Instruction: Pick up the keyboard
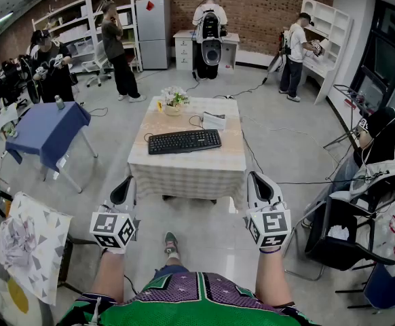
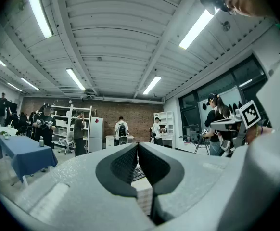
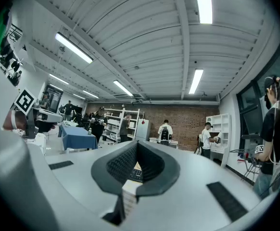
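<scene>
A black keyboard (image 1: 184, 141) lies across the middle of a small table (image 1: 184, 168) with a pale checked cloth, ahead of me in the head view. My left gripper (image 1: 126, 190) and right gripper (image 1: 257, 186) hover side by side in front of the table's near edge, short of the keyboard, both pointing level at it. Both are shut with nothing held. In the left gripper view the jaws (image 2: 137, 148) meet, and a sliver of the keyboard (image 2: 138, 172) shows behind them. The right gripper (image 3: 136, 148) also shows its jaws together, with the keyboard (image 3: 134, 173) beyond.
On the table stand a flower pot (image 1: 174, 101), papers (image 1: 214, 121) and a cable. A blue-covered table (image 1: 46, 132) is at left, chairs (image 1: 350, 229) and gear at right. Several people work at the back near shelves (image 1: 109, 19) and a brick wall.
</scene>
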A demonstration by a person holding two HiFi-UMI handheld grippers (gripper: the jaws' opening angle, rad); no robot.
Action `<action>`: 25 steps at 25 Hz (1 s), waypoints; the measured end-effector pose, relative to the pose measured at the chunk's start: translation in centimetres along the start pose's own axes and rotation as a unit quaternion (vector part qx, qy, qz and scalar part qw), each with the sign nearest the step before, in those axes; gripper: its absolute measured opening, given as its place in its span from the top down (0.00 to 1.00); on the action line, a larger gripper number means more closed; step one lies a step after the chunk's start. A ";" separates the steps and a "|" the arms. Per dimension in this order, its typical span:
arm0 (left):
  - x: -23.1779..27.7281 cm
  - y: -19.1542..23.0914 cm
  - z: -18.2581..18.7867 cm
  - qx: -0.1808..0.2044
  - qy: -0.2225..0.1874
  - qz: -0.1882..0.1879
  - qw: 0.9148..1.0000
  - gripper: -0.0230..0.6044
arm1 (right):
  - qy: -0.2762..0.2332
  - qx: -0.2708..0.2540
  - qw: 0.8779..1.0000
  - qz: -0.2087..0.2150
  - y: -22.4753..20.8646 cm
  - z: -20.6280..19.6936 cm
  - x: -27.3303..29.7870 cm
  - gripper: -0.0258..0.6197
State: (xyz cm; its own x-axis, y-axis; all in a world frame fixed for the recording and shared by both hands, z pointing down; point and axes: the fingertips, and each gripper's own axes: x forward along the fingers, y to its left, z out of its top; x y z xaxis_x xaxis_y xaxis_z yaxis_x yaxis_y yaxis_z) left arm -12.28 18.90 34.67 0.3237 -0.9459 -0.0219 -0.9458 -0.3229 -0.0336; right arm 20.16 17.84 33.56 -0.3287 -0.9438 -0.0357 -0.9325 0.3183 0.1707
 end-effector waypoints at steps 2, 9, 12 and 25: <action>0.0 0.0 0.2 0.000 -0.001 0.000 1.000 0.93 | 0.001 -0.001 1.000 -0.002 -0.2 0.1 -0.1 0.96; 0.1 0.0 0.1 -0.001 0.002 -0.003 1.000 0.93 | 0.001 0.000 1.000 -0.002 -0.1 0.1 0.1 0.96; 0.1 0.1 0.0 -0.003 0.002 -0.005 1.000 0.93 | 0.003 0.000 1.000 0.000 0.2 -0.1 0.3 0.96; 0.4 0.5 0.0 -0.008 0.000 -0.005 1.000 0.93 | 0.002 -0.004 1.000 0.001 0.6 0.0 1.0 0.96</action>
State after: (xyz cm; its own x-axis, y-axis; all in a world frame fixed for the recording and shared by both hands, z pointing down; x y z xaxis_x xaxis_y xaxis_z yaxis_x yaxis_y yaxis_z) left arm -12.63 18.39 34.66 0.3339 -0.9424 -0.0211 -0.9426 -0.3335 -0.0184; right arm 19.27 17.08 33.59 -0.3309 -0.9431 -0.0318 -0.9304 0.3204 0.1779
